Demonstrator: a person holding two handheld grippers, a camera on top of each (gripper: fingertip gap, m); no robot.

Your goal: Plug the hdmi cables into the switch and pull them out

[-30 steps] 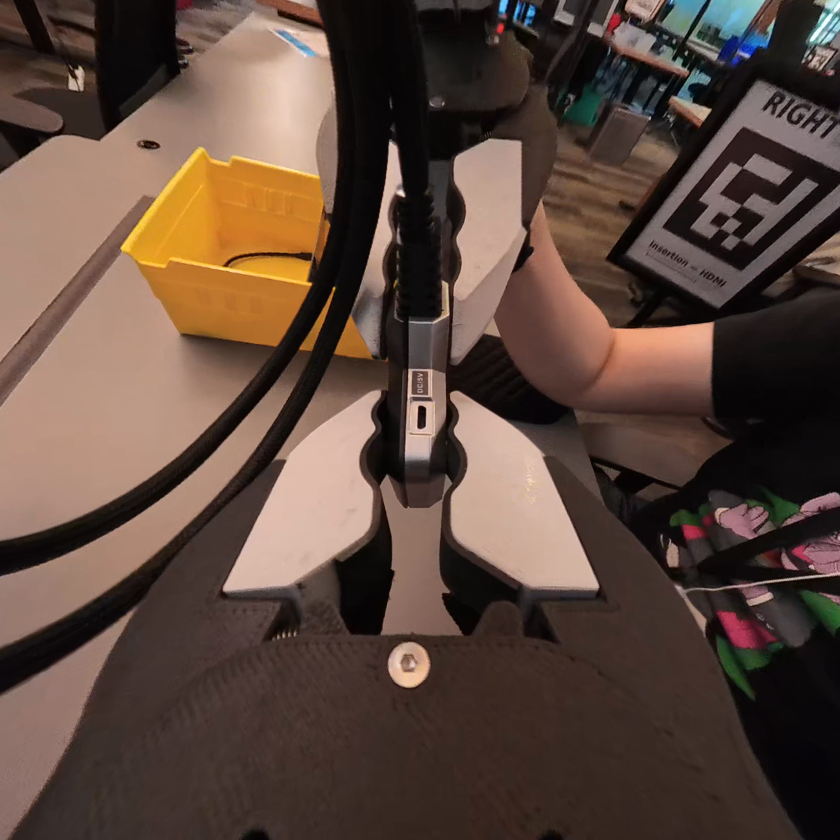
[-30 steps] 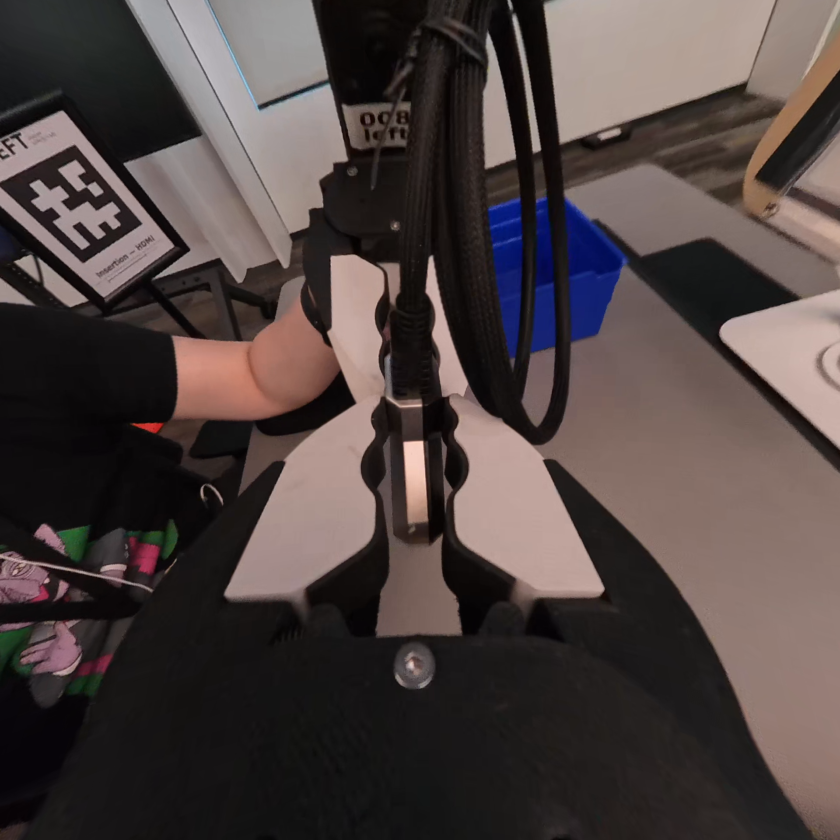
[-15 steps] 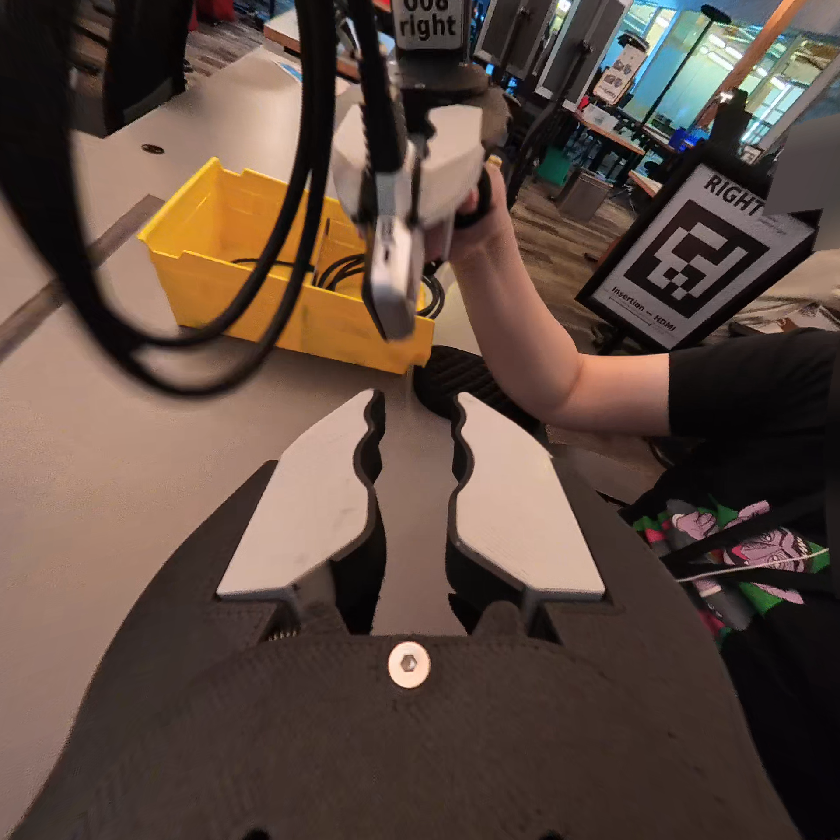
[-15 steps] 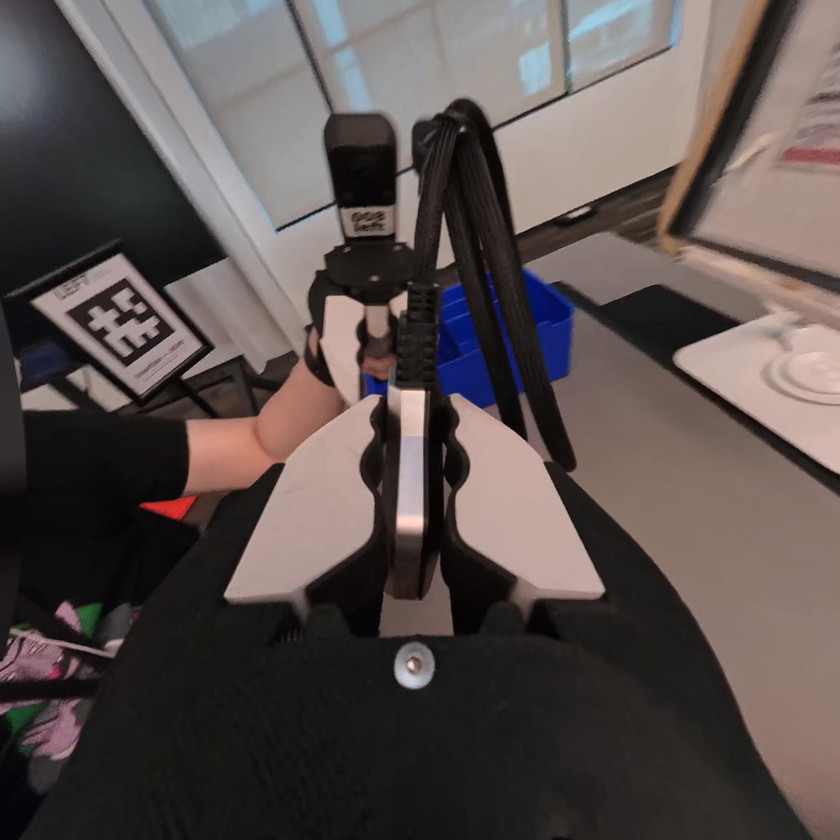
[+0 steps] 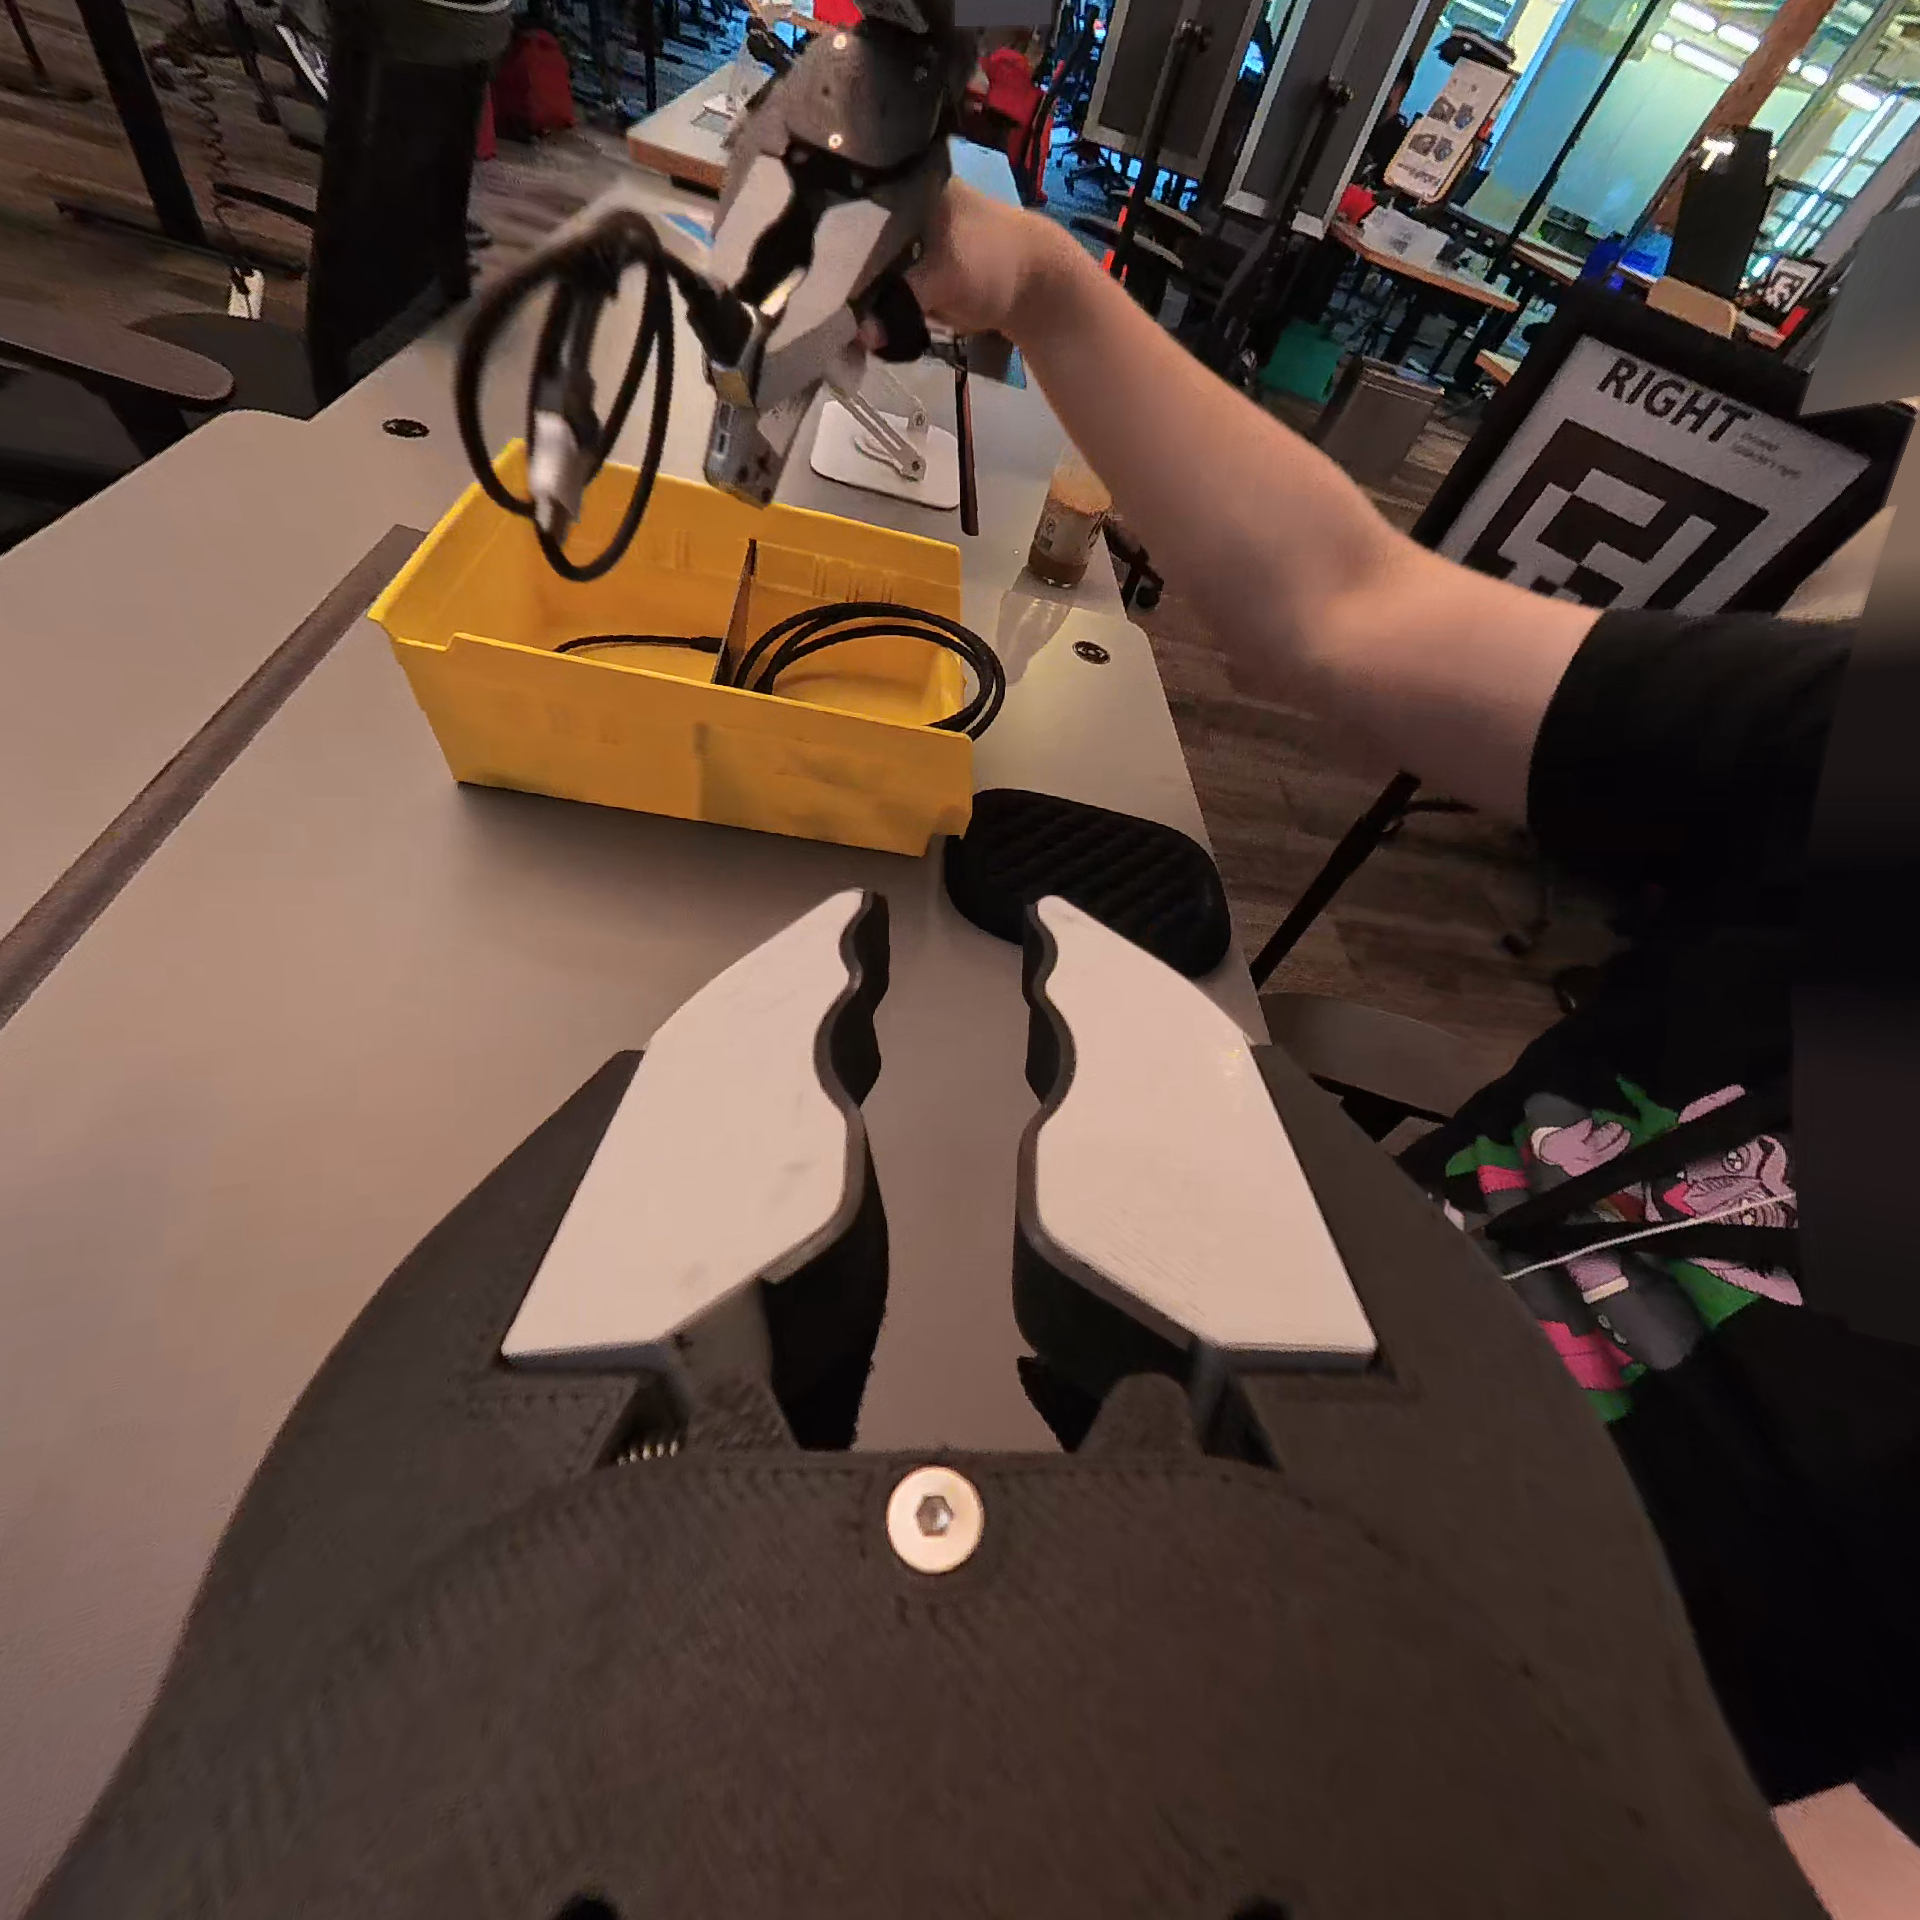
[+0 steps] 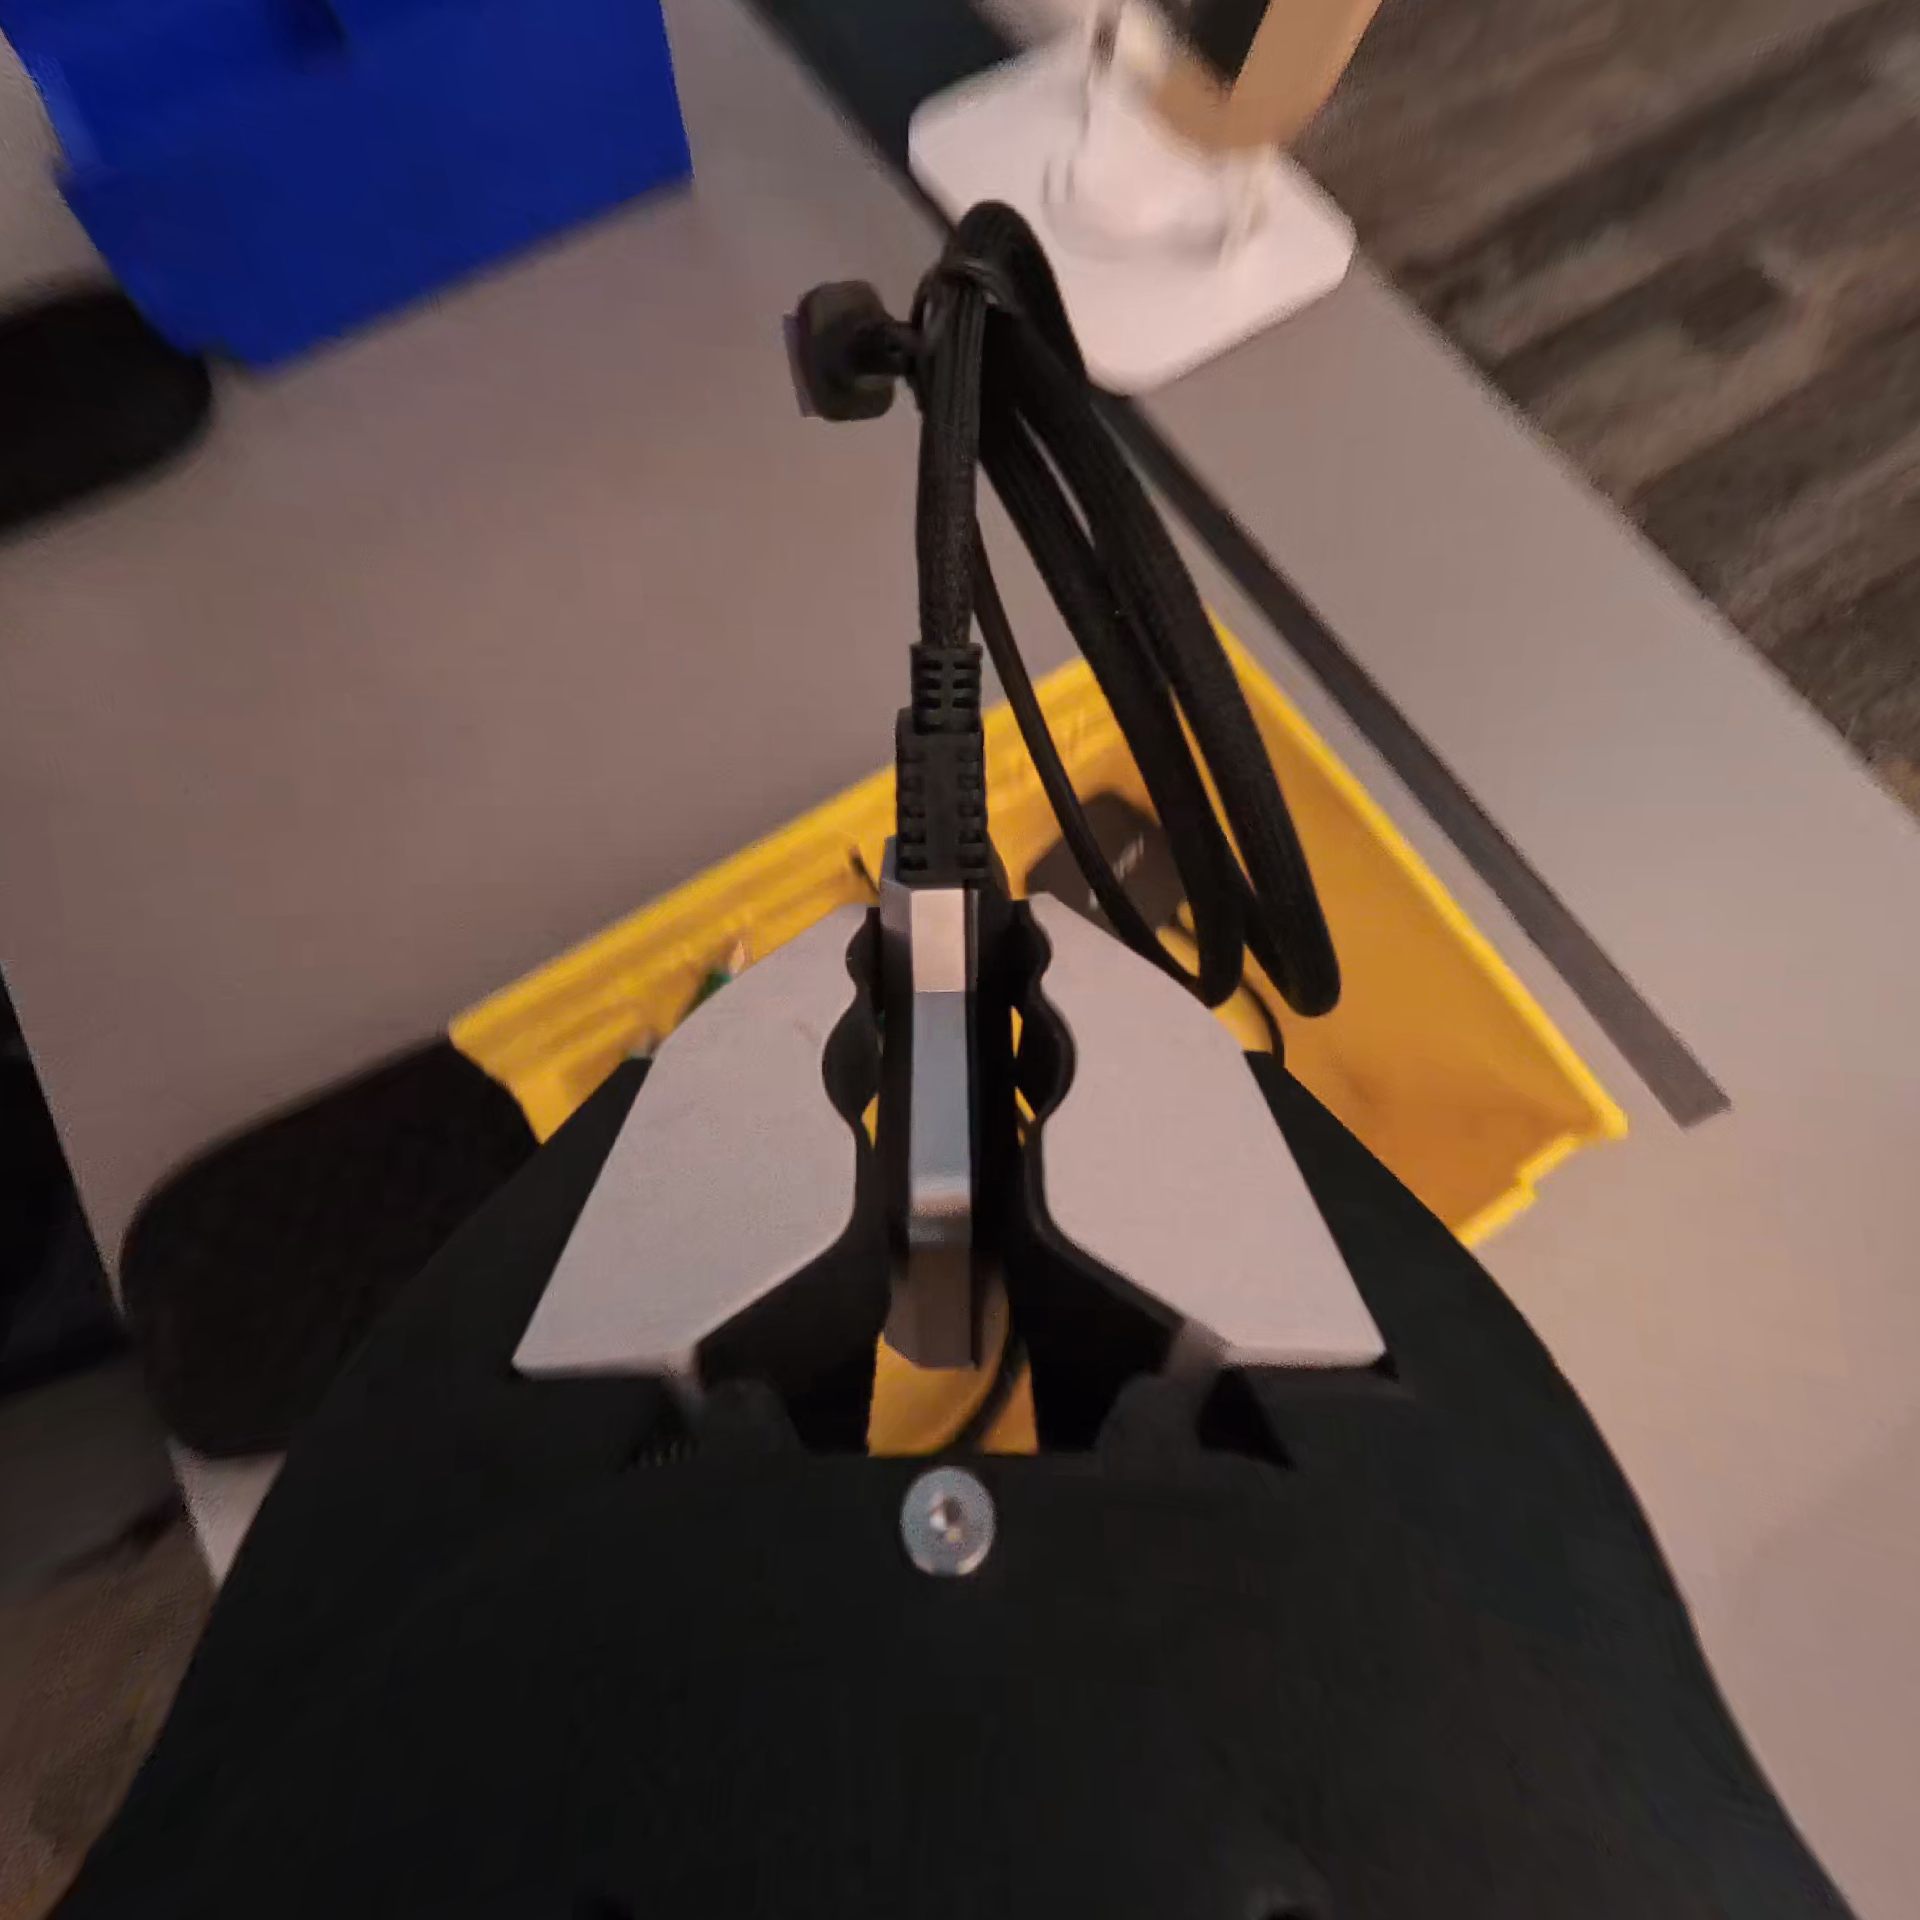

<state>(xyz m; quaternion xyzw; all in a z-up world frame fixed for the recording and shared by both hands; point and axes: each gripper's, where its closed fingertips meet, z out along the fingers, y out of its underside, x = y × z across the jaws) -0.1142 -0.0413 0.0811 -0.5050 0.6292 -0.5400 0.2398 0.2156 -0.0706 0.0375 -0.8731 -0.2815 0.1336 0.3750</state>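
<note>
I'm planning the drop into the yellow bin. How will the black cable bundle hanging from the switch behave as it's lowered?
The cable bundle is probably floppy: its loops sag below the switch clamped in the right gripper. It will likely swing; the left wrist view shows it blurred mid-air. The loops may catch the yellow bin on its rim.

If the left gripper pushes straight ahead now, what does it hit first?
Probably the black oval pad at the table's edge; the left gripper is empty, jaws open. Depth is unclear.
</note>
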